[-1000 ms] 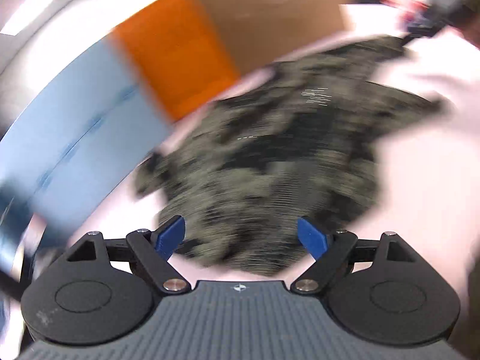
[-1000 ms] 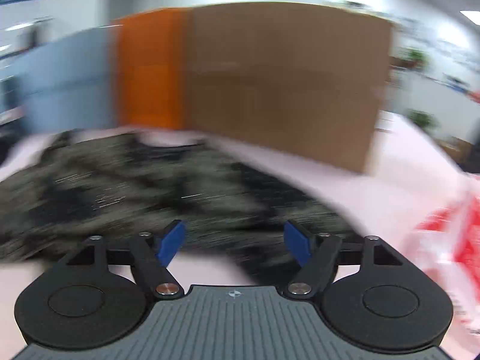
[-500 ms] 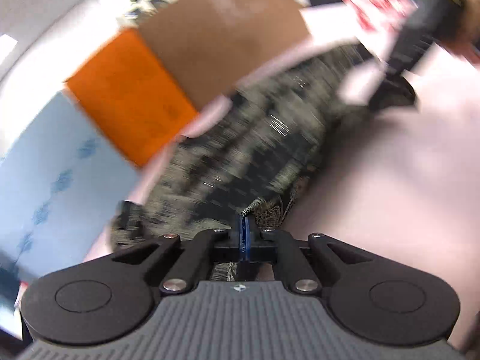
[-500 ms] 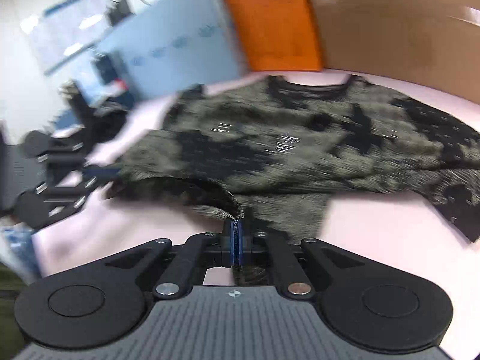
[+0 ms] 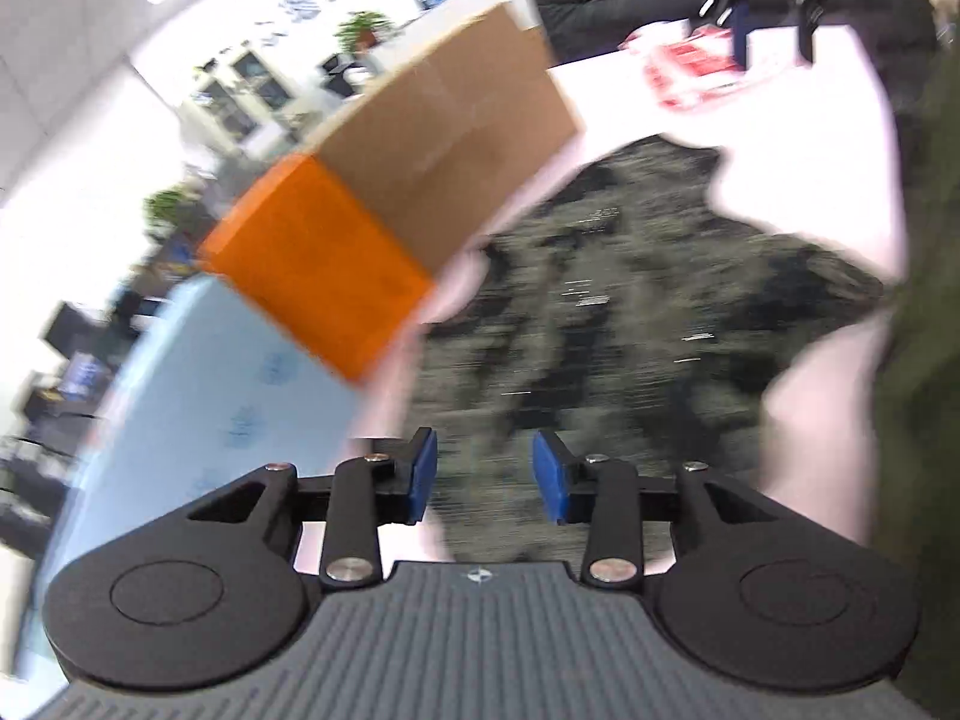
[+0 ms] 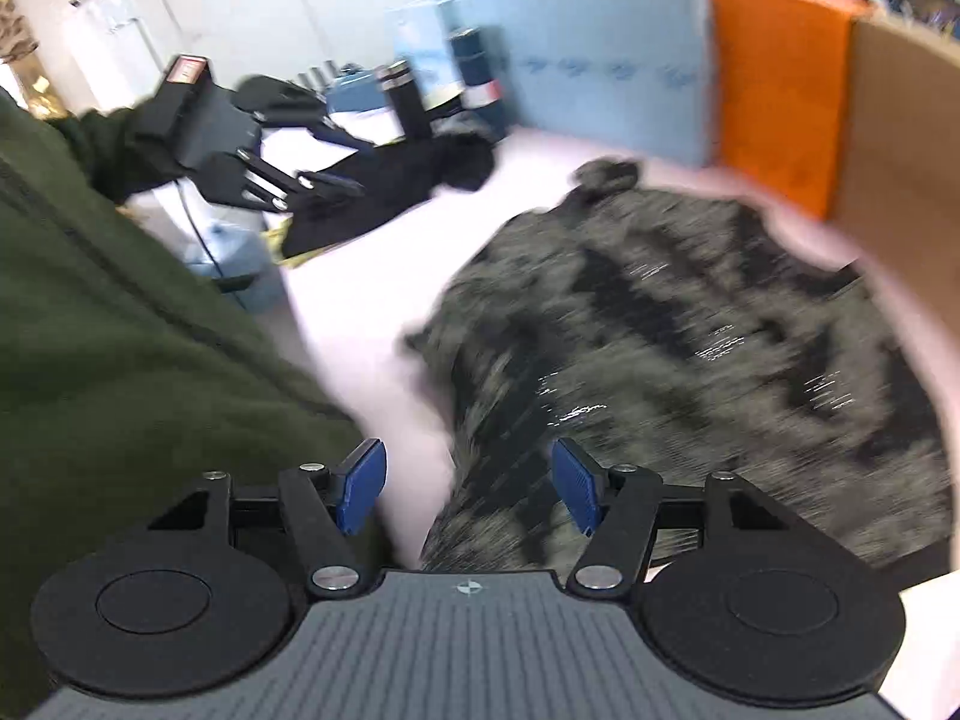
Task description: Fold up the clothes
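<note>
A dark olive and black patterned shirt (image 5: 630,312) lies spread on the pale pink table (image 5: 840,384); it also shows in the right wrist view (image 6: 690,348). My left gripper (image 5: 483,477) is open and empty, above the shirt's near edge. My right gripper (image 6: 467,489) is open and empty, above the shirt's near left edge. The left gripper (image 6: 240,162) also shows at far left in the right wrist view, raised off the table. Both views are blurred by motion.
A brown cardboard box (image 5: 456,144), an orange box (image 5: 318,276) and a light blue panel (image 5: 228,420) line the table's far side. A black garment (image 6: 396,180) lies at the far left. Red-and-white packaging (image 5: 696,66) sits far right. My green sleeve (image 6: 120,360) fills the left.
Both grippers were shut on the shirt's hem half a second ago; now both are open and have let go. The shirt lies flat on the table. Both grippers have drawn back.
</note>
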Motion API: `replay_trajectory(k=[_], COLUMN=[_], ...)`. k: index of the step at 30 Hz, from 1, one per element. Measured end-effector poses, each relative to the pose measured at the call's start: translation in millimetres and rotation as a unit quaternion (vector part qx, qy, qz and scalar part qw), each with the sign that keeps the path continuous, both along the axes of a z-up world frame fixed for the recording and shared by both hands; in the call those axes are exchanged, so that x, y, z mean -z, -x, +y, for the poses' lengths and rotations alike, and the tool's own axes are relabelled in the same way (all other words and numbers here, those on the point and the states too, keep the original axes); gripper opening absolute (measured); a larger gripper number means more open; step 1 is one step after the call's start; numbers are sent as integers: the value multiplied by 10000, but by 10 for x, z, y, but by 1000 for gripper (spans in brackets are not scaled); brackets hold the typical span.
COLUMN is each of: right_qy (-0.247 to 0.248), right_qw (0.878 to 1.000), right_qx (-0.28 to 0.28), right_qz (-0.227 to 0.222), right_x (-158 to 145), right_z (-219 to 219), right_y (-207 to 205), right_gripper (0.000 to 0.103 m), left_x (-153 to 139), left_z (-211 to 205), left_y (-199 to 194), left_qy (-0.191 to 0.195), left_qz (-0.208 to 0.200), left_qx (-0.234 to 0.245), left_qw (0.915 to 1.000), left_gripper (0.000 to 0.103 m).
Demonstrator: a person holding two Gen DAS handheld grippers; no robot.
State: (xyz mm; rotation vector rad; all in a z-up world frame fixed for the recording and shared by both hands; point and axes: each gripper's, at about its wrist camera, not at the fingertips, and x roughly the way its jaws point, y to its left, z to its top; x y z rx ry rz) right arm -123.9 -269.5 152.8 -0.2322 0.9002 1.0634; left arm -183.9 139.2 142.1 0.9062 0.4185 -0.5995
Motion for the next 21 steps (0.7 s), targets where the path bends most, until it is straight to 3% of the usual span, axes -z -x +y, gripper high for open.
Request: replay_trajectory(k=[2,6,9,12,13,16,17,19,20,21], right_qy=[231,686,752,679,647,539,473,353,311,272], right_qw=[9992,9932,9852,9733,9685,9509,9495,9535,9583,9630], right_qx=[-25,-333,-478,-139,86,655,830,1117,1209,1291], right_qz=[-317,-879,-1463,-2188,-2404,-2975,-2988,-2778,-2572,-2351], right_x=[-235,-665,-790,-695,-628,-321,-175,133,334,540], right_z=[45,236,406,530,550,607,627,667,696,730], right_y=[-104,-308,-383,-443,-473,-607,-680,-844,-946,-1047], right_gripper=[65,80,88,88,88,94,100,101,101,101], left_x=[-269,-722,-654,-181,-7,493,644,979,1163,1323], left_z=[53,96,148,223,251,326,333,264,170,44], left_y=[-220,-734,-1214,-1728,-1897,-2293,-2411,-2633,-2746,-2852], left_qy=[-233,-305,-22,193,270,1311,1693,2240,2342,2277], left_qz=[-454,-973,-1021,-412,-170,519,747,1088,1167,1237], left_qx=[-189,-469,-1071,-2096,-2408,-3102,-3293,-3527,-3631,-3673], left_qw=[9985,9937,9890,9767,9700,9401,9259,9020,8943,8933], left_gripper=[40,83,89,89,88,87,87,87,87,87])
